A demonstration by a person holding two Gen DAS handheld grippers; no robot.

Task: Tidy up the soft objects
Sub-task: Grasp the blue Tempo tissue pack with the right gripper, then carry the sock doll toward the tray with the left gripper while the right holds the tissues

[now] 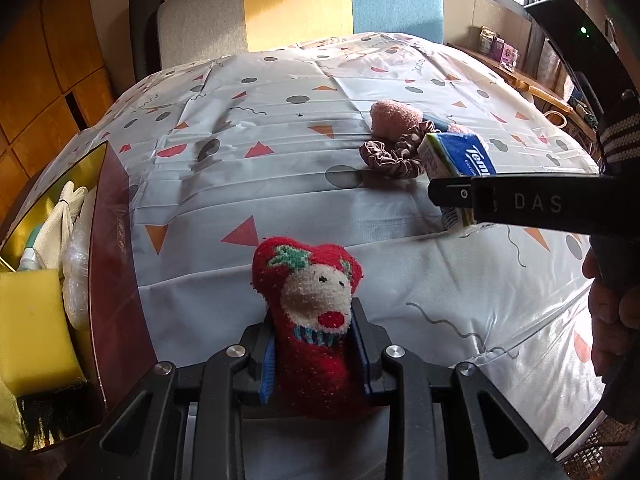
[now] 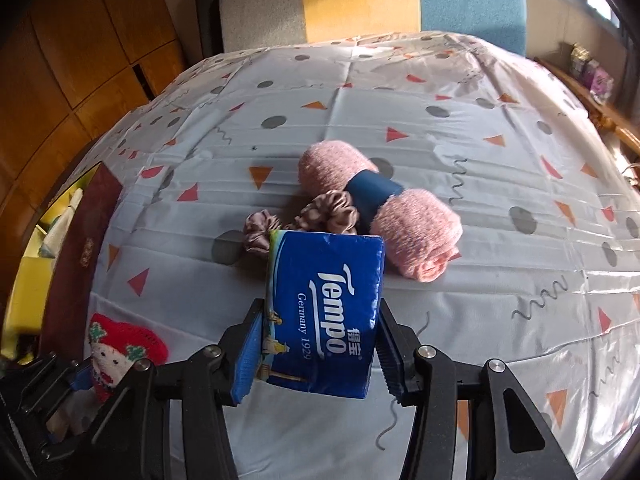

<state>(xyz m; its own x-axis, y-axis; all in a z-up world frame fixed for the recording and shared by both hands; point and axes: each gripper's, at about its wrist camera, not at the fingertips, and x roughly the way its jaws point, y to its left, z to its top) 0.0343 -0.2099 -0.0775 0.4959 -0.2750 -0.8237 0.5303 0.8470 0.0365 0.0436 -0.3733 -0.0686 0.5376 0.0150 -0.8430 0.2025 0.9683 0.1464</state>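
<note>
The blue tissue pack (image 2: 326, 312) carries the only full wording here: "Tempo" in large white slanted script across its face, with "Germany 1929" in smaller white letters just below that word and two white Chinese characters beside its last letters (too small for me to read with confidence). Seen from the left wrist camera, the same pack (image 1: 460, 156) shows only the start of that brand name. Just beside the pack, the right gripper (image 1: 464, 196) bears the pale letters "DAS" on its black arm. The dark red box (image 1: 120, 248), well apart from the pack, has a small gold emblem, unreadable.
</note>
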